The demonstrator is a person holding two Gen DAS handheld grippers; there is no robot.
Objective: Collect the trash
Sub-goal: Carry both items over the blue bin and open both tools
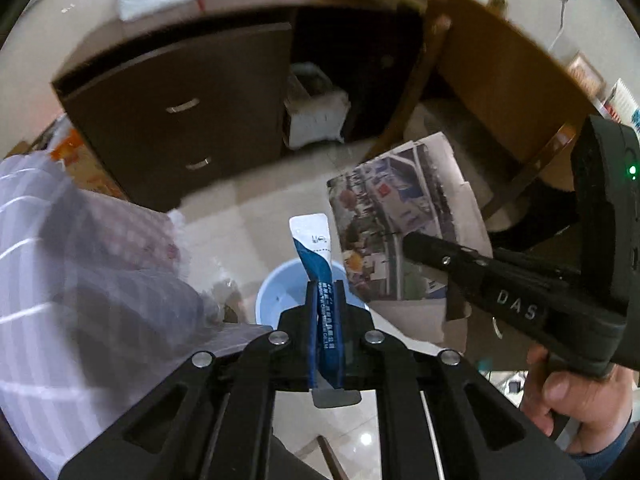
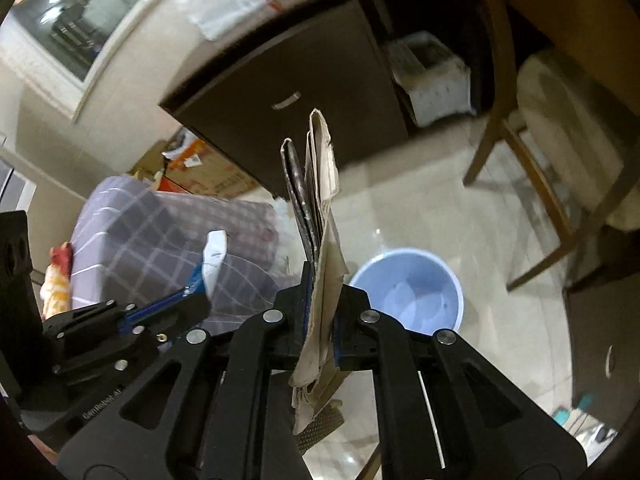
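My left gripper point(image 1: 325, 286) is shut on a blue and white wrapper point(image 1: 316, 248), held upright above a light blue bin point(image 1: 276, 296) on the floor. My right gripper point(image 2: 323, 276) is shut on a flattened printed cardboard box point(image 2: 320, 184), held edge-on above and left of the bin point(image 2: 412, 292). In the left wrist view the right gripper point(image 1: 412, 242) and the box point(image 1: 400, 232) show at the right, beside the bin. In the right wrist view the left gripper point(image 2: 200, 294) and its wrapper point(image 2: 214, 258) show at the left.
A dark brown cabinet point(image 1: 180, 120) with drawers stands behind. A plaid-covered cushion point(image 1: 80, 280) lies at the left. A wooden chair point(image 2: 532, 184) stands at the right on the glossy tiled floor point(image 2: 420, 208). A white box point(image 1: 316, 112) sits under the desk.
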